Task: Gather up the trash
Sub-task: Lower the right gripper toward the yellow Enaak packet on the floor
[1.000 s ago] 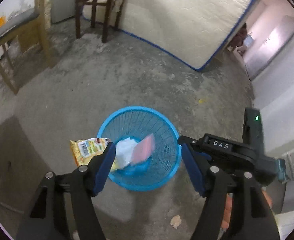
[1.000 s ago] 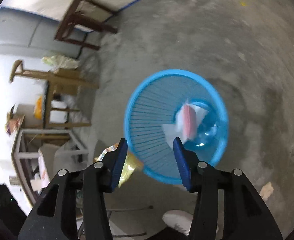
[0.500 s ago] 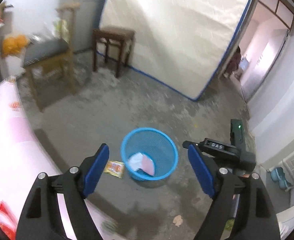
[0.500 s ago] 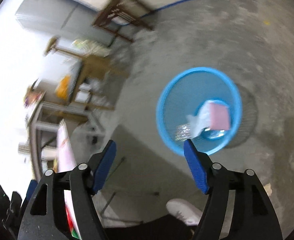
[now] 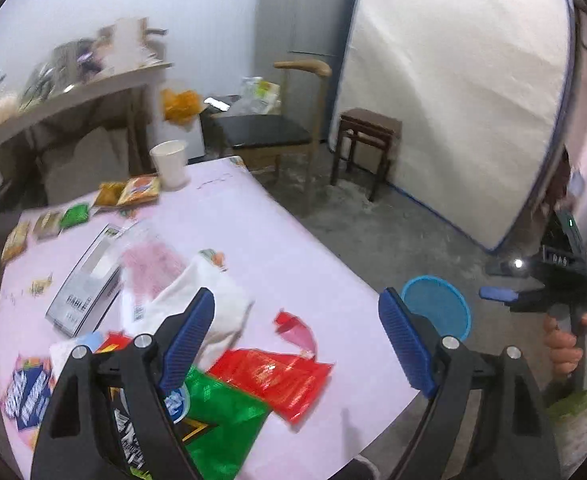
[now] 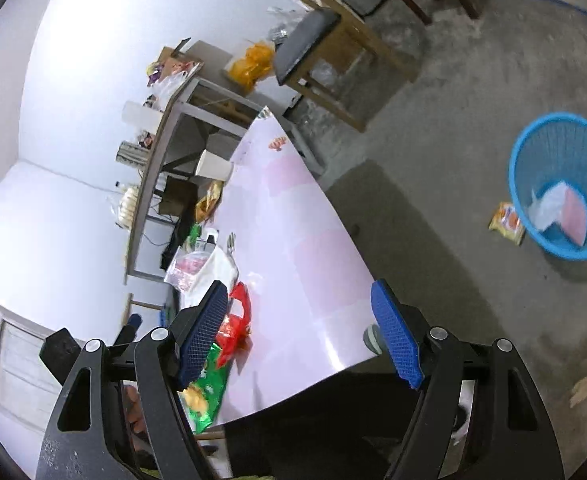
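Now both tongs, left tongs [image 5: 296,334] and right tongs [image 6: 300,330], opening, empty; crumpled red wrapper [image 5: 271,376], glossy green wrapper [image 5: 221,420] on table [image 5: 277,248].

Left claw [image 5: 297,340] opening, empty, above wrappers [image 5: 271,376] on pink table [image 5: 293,256]; blue basket [image 5: 437,308] beyond.

Glossy foil wrappers [image 5: 271,376] lie on a smooth pink tablecloth [image 5: 293,264]; the blue plastic mesh bin [image 6: 561,184] stands on rough concrete floor [image 6: 453,160].
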Motion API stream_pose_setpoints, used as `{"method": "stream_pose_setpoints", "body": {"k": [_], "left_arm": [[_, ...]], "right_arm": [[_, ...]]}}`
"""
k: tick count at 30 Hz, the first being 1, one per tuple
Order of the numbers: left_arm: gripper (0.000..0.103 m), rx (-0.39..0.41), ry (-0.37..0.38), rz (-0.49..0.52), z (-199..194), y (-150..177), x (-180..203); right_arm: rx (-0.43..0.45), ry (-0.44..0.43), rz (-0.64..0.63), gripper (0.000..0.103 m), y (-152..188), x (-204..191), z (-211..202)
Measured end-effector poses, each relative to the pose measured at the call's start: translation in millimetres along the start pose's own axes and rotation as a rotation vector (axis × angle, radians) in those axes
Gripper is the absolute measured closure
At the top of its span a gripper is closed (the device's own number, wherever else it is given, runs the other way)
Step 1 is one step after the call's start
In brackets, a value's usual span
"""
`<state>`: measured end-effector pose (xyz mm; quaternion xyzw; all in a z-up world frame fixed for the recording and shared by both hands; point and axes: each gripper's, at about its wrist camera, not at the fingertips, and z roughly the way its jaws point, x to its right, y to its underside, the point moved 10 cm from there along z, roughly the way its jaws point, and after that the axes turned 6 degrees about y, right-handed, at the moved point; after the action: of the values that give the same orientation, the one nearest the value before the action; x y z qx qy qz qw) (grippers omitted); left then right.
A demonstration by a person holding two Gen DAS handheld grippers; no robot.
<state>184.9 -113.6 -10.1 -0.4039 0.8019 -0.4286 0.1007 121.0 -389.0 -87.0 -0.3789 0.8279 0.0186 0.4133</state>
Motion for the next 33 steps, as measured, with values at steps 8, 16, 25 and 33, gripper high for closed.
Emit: {"method": "stream_pose_setpoints", "body": {"k": [8, 16, 25, 33], "left_arm": [[0.021, 0.092, 0.055, -0.048, -25, 2, -16], [0.011, 0.068, 0.041, 0.015, -17, -13, -17], [0.006, 0.031, -0.022, -0.028, 0, -22, -38], [0.006, -0.038, -0.063, -0.053, 16, -16, -57]], "right_arm": [[0.023, 0.266, -0.032, 0.032, 13, 70, 28], [-0.250, 0.569, -0.385, 0.032, -3, 161, 190], [-0.481, 0.839, -0.631, 0.009, -30, 265, 356], [-0.539, 1.041, -0.537, 0.008, -31, 367, 401]]}}
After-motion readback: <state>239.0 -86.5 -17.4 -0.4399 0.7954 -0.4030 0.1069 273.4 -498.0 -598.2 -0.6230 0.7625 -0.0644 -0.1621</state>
